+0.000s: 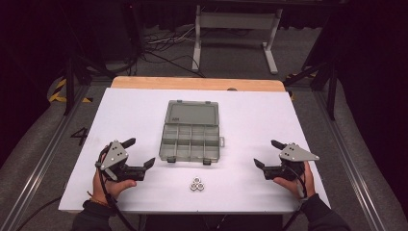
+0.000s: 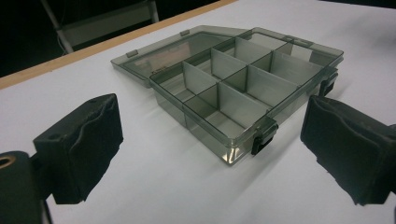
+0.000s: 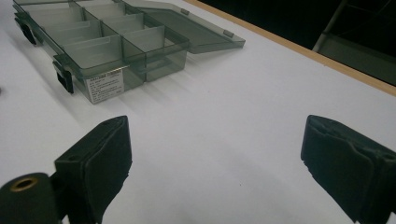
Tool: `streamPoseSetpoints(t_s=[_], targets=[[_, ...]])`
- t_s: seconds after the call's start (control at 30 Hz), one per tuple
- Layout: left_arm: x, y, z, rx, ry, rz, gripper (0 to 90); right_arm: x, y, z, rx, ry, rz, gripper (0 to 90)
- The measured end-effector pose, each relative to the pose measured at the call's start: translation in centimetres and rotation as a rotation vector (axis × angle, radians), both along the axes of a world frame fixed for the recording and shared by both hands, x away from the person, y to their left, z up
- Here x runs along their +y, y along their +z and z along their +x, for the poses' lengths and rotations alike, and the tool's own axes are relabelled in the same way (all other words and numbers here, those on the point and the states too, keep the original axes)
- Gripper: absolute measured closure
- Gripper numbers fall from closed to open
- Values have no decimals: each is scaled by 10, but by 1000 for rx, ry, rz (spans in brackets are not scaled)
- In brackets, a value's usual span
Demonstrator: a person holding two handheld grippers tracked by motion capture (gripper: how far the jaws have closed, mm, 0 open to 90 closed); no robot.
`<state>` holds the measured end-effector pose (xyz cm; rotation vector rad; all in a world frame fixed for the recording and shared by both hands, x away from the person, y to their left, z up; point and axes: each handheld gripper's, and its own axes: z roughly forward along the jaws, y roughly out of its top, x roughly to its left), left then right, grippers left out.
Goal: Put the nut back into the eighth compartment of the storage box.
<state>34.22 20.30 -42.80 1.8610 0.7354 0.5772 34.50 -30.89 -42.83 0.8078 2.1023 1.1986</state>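
White worktop (image 1: 120, 115), open compartment box (image 1: 191, 141), three nuts (image 1: 196, 184).
Left gripper (image 1: 140, 153) and right gripper (image 1: 266, 154): jaws spread, empty, near front corners; box's white label (image 3: 106, 85) unreadable.

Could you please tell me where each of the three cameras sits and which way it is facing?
High view: above the person's side, looking forward and down on the white table; shows both hands, the left gripper, the right gripper and three metal nuts.
Left gripper view: rides on the left gripper, looking between its open jaws at the organizer box's latch side.
Right gripper view: rides on the right gripper, jaws open, facing the box's labelled end.
All three share the open, empty box.
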Motion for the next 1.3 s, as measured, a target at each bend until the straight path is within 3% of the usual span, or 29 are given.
streamPoseSetpoints(t_s=[0.1, 0.3, 0.47, 0.73, 0.87, 0.93, 1.07, 1.3], targets=[[0, -2, 0, 8, -3, 0, 60, 0, 0, 1, 8, 10, -1, 98], [-1, -2, -2, 3, -7, 8, 44, 8, 6, -3, 3, 84, -22, 136], [-1, -5, -3, 12, -15, 30, 42, 19, 10, 2, 48, 127, -36, 157], [1, -6, -4, 15, 1, 34, 31, 56, 32, 9, 140, 241, -77, 157], [0, -7, -2, 25, 5, 31, 26, 76, 44, 13, 220, 341, -143, 152], [0, -8, -2, 31, 0, 38, 25, 80, 46, 13, 231, 349, -158, 151], [-1, -9, -2, 34, -4, 46, 25, 109, 51, 9, 279, 412, -275, 153], [-5, -8, -2, 39, -5, 44, 25, 151, 46, -2, 326, 475, -410, 159]])
